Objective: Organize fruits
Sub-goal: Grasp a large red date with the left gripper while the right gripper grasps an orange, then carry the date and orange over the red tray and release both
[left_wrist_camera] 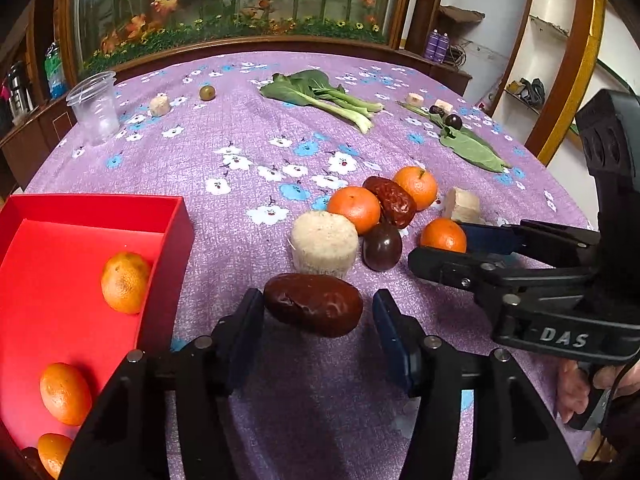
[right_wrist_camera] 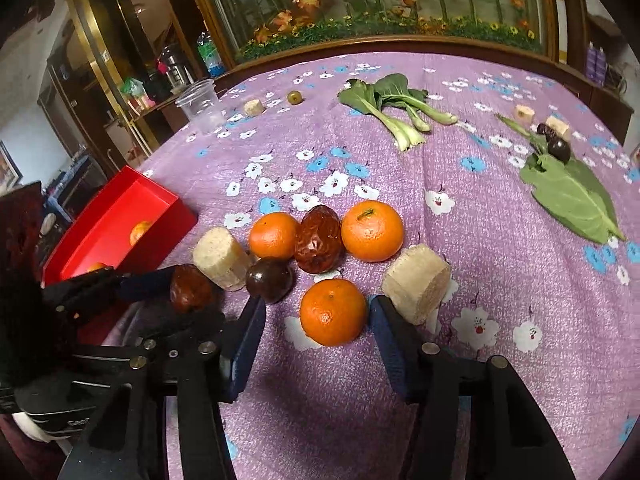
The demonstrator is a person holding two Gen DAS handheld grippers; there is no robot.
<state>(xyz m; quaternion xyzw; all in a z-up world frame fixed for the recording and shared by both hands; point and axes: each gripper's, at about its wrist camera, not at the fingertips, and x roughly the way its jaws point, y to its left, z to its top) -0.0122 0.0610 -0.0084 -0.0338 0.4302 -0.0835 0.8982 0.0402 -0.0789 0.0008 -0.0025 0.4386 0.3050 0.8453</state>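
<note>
On purple cloth (left_wrist_camera: pixel 248 148), date (left_wrist_camera: pixel 313 304) and mandarin (right_wrist_camera: pixel 333 312) sit between open jaws.

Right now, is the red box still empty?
No, the red box already holds at least three oranges, seen plainly in the left wrist view.

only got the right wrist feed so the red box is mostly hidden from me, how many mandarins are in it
Observer: Three mandarins show in the red box in the left wrist view, though its nearest corner is cut off.
Operator: ok and is the other hand's grab closed yet
Observer: No. The date lies between the pads of the left gripper, and a gap shows at the pad on the picture's right.
</note>
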